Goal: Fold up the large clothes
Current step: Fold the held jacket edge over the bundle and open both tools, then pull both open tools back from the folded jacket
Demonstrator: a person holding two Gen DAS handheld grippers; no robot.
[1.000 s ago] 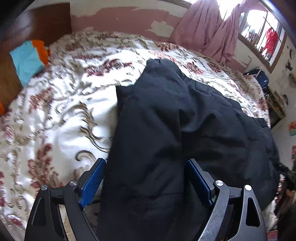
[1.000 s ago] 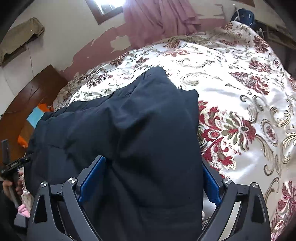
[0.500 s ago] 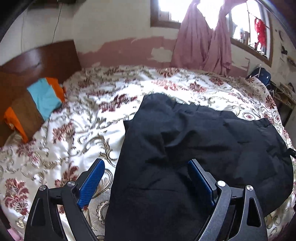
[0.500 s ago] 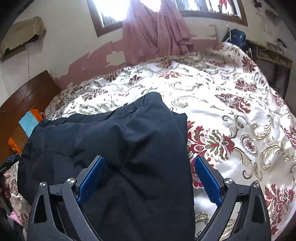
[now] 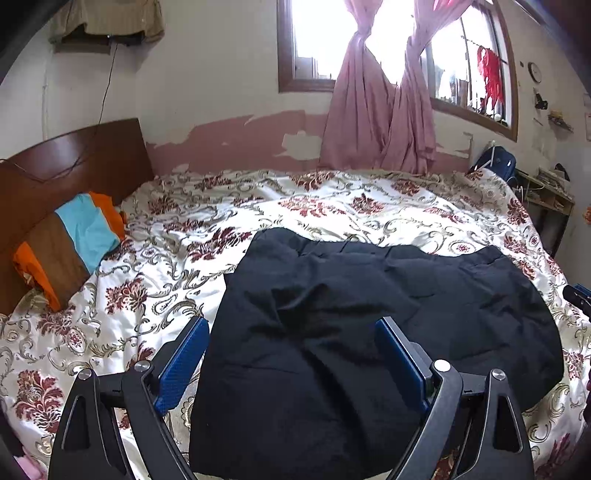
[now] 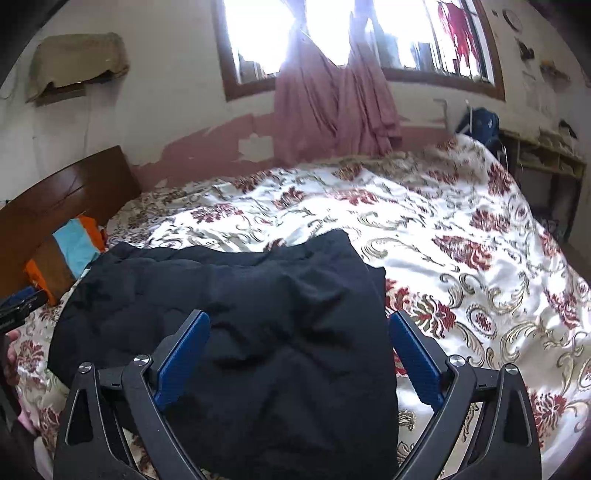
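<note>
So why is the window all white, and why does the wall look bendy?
Left wrist view: daylight overwhelms the window, so the glass shows pure white, and the wide lens curves the headboard. Right wrist view: the same glare washes over the curtain, the bedspread looks slightly blurred, and the black garment shows little detail.

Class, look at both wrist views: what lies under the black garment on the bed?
The black garment lies on the floral bedspread, which shows all around it. Whether anything else lies beneath cannot be seen; the cloth covers it.

matt black garment (image 5: 369,332), glossy satin bedspread (image 5: 332,206)
</note>
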